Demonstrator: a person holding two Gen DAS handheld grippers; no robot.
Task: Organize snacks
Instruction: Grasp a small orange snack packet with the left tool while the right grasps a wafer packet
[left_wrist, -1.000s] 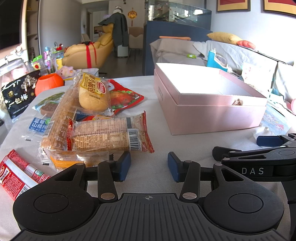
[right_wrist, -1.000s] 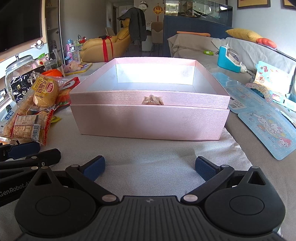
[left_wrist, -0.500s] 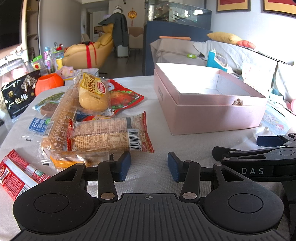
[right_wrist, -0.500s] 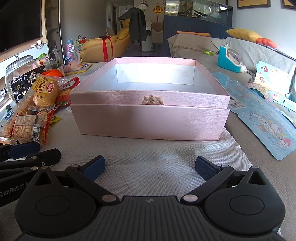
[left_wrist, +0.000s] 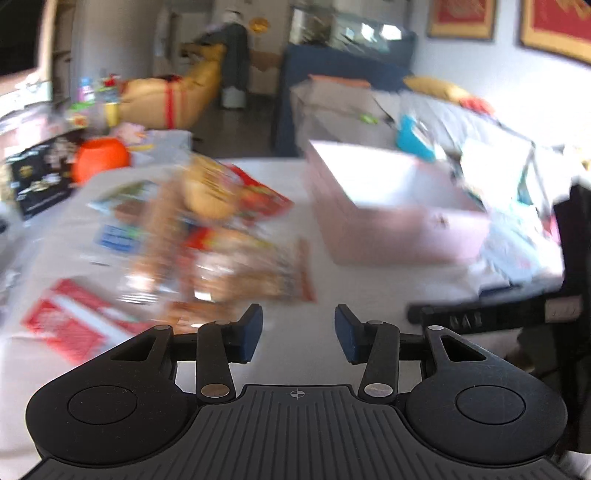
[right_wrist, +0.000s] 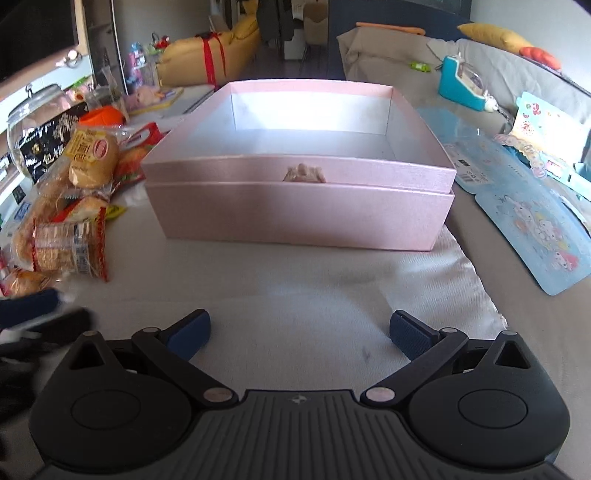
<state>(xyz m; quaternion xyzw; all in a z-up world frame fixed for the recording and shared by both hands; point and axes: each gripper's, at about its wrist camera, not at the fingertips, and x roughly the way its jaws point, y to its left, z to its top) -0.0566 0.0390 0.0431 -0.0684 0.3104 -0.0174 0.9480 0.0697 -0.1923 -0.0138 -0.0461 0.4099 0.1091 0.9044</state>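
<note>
Lying beyond left jaws (empty): snacks (left_wrist: 221, 251)

Motion blur smears the heap of wrapped snack packets (left_wrist: 207, 240) and the open pink cardboard box (left_wrist: 399, 206) in the left wrist view, leaving packet labels unreadable. In the right wrist view, the left tool (right_wrist: 33, 314) is a dark blur cut off by the frame's left edge. A clear glass jar (right_wrist: 33, 122) stands half hidden behind a black printed pouch (right_wrist: 51, 136).

Yellow label with red oval logo on bun wrapper (right_wrist: 94, 157), characters too small to read, white Chinese characters on black bag (right_wrist: 51, 142), illegible
</note>
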